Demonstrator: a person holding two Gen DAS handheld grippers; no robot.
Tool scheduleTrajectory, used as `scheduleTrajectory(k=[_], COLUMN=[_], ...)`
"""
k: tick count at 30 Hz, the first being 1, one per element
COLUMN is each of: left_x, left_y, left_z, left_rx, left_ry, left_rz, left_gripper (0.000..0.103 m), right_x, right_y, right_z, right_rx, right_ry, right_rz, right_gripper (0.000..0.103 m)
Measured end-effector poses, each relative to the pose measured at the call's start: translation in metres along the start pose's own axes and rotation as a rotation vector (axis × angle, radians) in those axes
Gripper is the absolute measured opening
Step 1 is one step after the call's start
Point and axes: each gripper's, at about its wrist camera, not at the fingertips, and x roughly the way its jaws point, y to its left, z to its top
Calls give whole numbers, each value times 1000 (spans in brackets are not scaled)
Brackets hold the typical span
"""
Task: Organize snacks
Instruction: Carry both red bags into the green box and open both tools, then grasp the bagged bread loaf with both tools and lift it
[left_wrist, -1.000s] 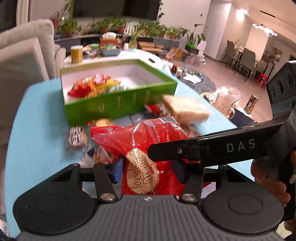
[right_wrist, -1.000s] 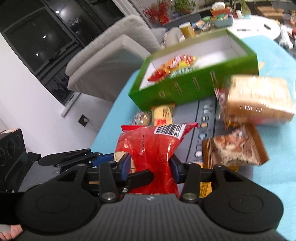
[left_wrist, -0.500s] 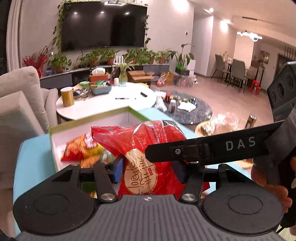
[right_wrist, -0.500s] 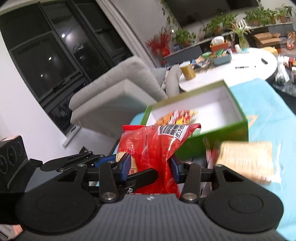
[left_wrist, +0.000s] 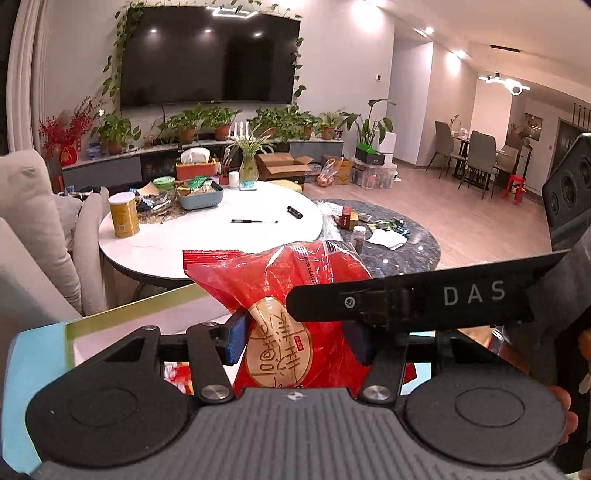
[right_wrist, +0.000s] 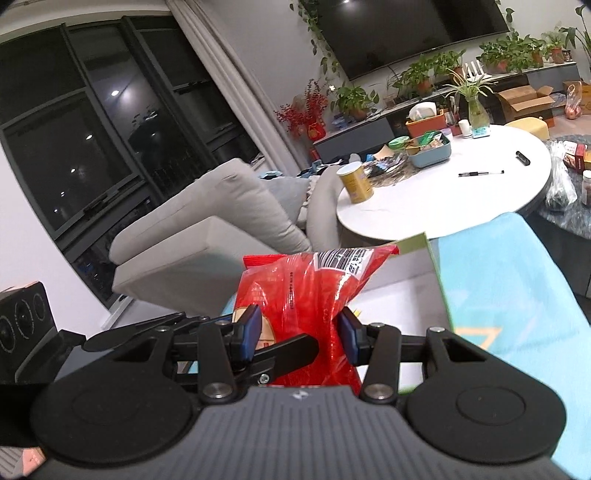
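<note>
1. Snack bag (left_wrist: 295, 295), red and crinkly, stands upright at lower centre of both views, pinched between the blue pads (left_wrist: 233, 341) of the left gripper (left_wrist: 295, 341) and those of the right gripper (right_wrist: 301, 334); both sets of jaws are narrowed onto its lower half.
2. Right gripper's black finger crosses the left view from the right edge, its tip resting on the bag's front.
3. Writing: "DAS" in pale letters on that black finger; a round tan label with brown script on the bag's front, not legible to me; a barcode near the bag's top seal in the right view.
4. Bag looks puffed, glossy, with a flat crimped top edge.
5. Below and behind it lies the green box (right_wrist: 439, 280), white inside, on the light-blue surface (right_wrist: 517, 288).
</note>
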Motion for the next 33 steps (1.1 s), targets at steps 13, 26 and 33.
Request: scheduleTrajectory(k=[13,26,33], left_x=[86,42,4], left_y=[31,27,9], left_z=[0,-6,-16], left_rx=[-28,-40,-48], left_ry=[100,69,55], left_rz=[61,112,69], left_gripper=[52,65,70], right_x=[64,16,-23], right_y=[-51,-41,-34], right_z=[12,3,-13], right_rx=[27,20,-8], right_ry=[59,10,18], right_rz=[-27,-77,-131], right_gripper=[47,51,53])
